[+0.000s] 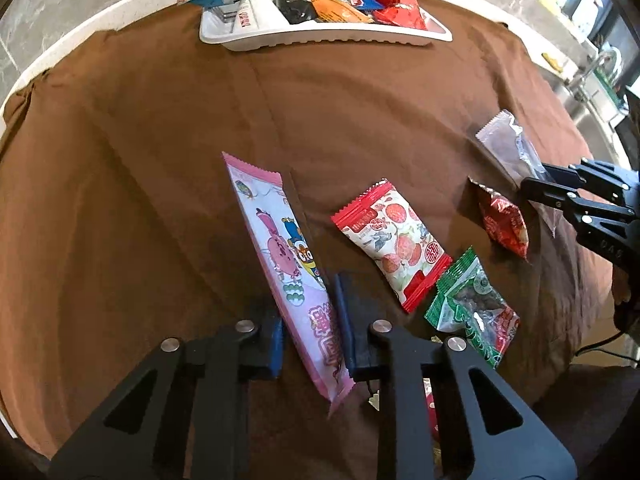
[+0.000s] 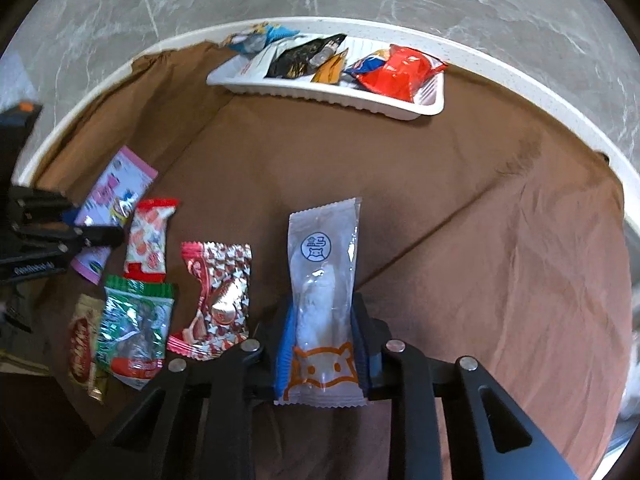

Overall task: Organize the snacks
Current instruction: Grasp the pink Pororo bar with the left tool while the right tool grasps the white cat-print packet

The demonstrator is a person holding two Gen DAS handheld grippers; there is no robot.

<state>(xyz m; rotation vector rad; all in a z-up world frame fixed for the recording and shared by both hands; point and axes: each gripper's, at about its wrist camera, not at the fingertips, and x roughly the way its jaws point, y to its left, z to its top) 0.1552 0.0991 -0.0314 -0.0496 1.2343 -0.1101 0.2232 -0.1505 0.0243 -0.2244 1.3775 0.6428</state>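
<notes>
Left gripper pinches the long pink packet edge-on between its blue pads. Right gripper is clamped on the clear white packet, which sticks up out of the jaws. Loose snacks lie on the brown cloth: strawberry packet, green packet. White tray at the far edge holds several bags; which compartment is hard to tell.
</notes>
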